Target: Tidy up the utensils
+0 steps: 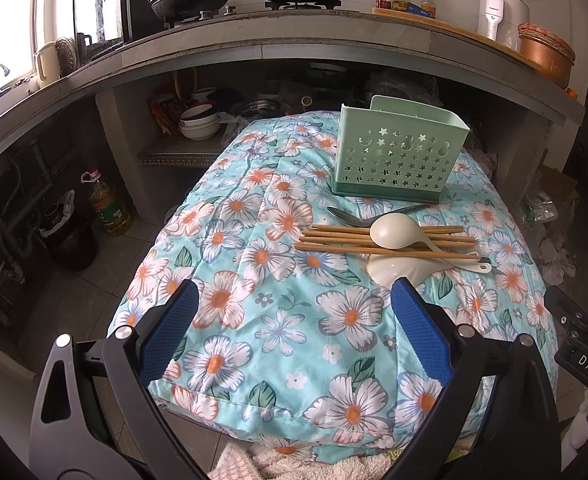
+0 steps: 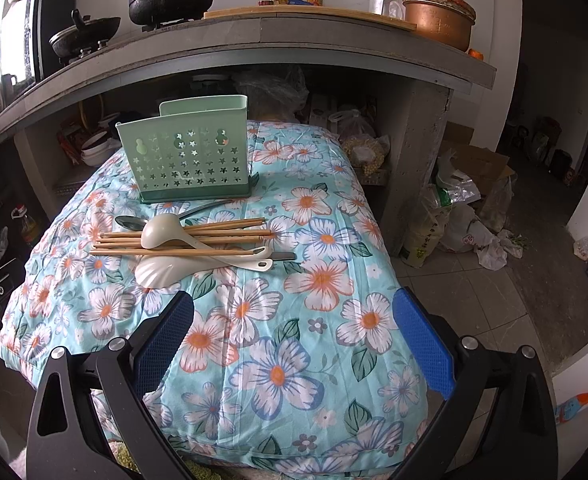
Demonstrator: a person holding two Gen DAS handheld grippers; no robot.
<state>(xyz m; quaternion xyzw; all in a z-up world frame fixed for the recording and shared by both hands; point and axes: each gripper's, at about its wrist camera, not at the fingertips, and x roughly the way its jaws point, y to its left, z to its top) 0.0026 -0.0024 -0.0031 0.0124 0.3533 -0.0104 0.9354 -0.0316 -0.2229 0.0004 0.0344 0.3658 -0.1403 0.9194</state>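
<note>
Hovering over the near part of a flowered cloth (image 1: pixel 278 320), the left gripper (image 1: pixel 294 332) is holding its jaws spread wide with nothing between them. Ahead of it the utensils are lying in one heap: wooden chopsticks (image 1: pixel 334 238) crossing a pale ladle (image 1: pixel 392 230) and a white scalloped spoon (image 1: pixel 386 270), with a metal spoon (image 1: pixel 344 216) tucked behind. A green holder (image 1: pixel 398 152) is standing upright just beyond the heap, apparently empty, though its inside is not fully showing. The right gripper's edge is peeking in at the far right of this view.

Looking from the right wrist, the right gripper (image 2: pixel 292 332) is also waiting wide open and empty, with the heap ahead to its left. This view is showing the spoon handles (image 2: pixel 264 258) sticking out clear of the chopsticks, which the left view half hides. The chopsticks are probably light, stiff and prone to rolling; gripping them mid-length seems safest. The spoons look smooth and slippery, so their free handles are likely the best hold.
</note>
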